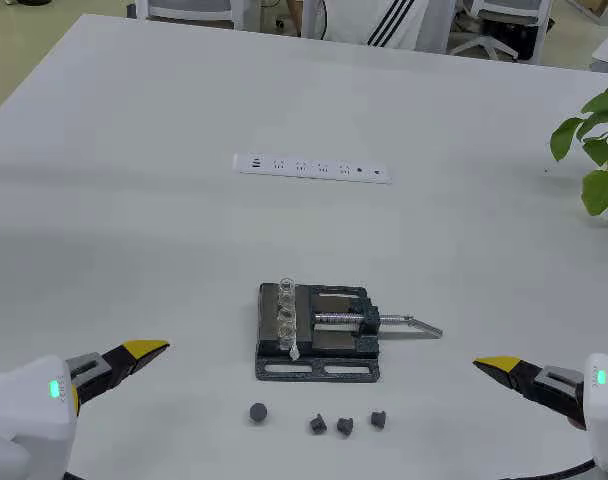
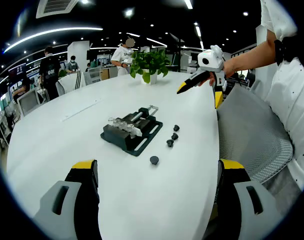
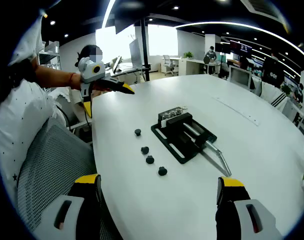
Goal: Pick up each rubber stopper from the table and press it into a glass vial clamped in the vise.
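The left gripper point(image 2: 157, 166) and the right gripper point(image 3: 159, 181) are both wide open and hold nothing. Just ahead, four small dark rubber stoppers point(image 1: 318, 425) lie in a row on the white table point(image 1: 134, 250). Behind them, the dark metal vise point(image 1: 319, 371) holds clear glass vials point(image 1: 286, 315) upright. It is best to come down gently and pinch one stopper by its sides.

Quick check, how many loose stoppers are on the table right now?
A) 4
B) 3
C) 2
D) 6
A: the head view shows four dark stoppers lying loose on the table, in a rough row on the near side of the vise, one set a little apart to the left.
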{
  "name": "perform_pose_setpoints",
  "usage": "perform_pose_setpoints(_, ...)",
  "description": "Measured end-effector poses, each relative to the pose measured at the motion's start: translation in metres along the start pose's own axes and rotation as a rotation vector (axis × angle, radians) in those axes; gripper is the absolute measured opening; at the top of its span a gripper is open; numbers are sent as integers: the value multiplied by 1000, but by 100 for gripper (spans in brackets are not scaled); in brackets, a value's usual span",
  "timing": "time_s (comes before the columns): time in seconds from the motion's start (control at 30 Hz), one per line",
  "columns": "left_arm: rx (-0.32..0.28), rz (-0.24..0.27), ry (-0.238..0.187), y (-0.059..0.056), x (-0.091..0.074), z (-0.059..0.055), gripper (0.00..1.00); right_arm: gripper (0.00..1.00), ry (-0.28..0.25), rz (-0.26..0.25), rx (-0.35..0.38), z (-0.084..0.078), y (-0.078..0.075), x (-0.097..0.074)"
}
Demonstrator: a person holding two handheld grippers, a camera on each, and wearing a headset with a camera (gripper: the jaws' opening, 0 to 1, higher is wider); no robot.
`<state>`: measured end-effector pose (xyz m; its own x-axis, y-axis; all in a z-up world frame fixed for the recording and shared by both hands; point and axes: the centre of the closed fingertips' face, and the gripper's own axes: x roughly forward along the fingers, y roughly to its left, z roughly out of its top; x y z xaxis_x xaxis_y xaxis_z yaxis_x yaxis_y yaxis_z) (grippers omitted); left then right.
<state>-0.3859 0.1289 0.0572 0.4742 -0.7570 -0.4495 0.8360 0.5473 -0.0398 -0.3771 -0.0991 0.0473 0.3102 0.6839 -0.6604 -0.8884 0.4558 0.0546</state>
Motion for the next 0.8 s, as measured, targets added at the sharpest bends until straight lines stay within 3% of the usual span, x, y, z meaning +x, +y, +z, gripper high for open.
perform_pose_setpoints(0.8,-10,11,-10,2,0,-6,99,95,32,21,-33,10,-1,2)
